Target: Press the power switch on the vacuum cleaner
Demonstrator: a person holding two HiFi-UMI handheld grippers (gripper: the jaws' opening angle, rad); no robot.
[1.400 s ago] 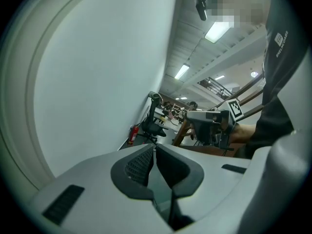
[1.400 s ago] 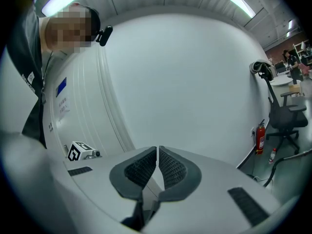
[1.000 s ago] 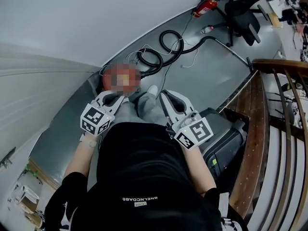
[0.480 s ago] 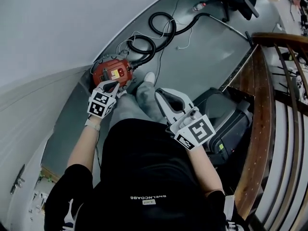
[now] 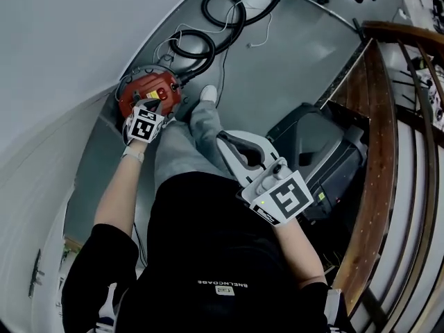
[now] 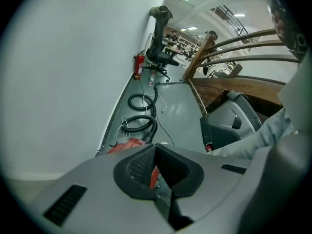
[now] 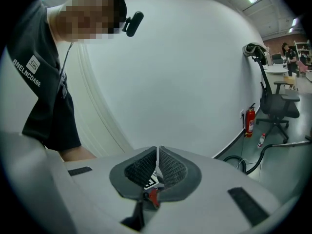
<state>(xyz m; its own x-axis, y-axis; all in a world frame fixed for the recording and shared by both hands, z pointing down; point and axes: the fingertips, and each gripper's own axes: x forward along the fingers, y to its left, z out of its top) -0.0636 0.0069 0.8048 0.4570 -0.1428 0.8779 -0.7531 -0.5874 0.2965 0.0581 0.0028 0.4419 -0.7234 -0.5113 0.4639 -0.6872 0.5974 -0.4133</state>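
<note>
The red vacuum cleaner sits on the grey floor against the white wall, with a yellow label and small buttons on its top. My left gripper is shut, and its tips rest at the near edge of that top panel. In the left gripper view the closed jaws cover most of the red vacuum cleaner. Contact with a switch cannot be made out. My right gripper is shut on nothing and hangs over the person's grey-trousered leg. In the right gripper view it points at the wall.
A black hose coils behind the vacuum, with a thin white cable beside it. A shoe stands just right of the vacuum. A dark grey case lies at the right below a wooden stair rail. A fire extinguisher and an office chair stand far back.
My left gripper has reached forward and down from beside the body onto the vacuum's top. The right gripper stayed near the torso, shut. The head view has tipped further down.
</note>
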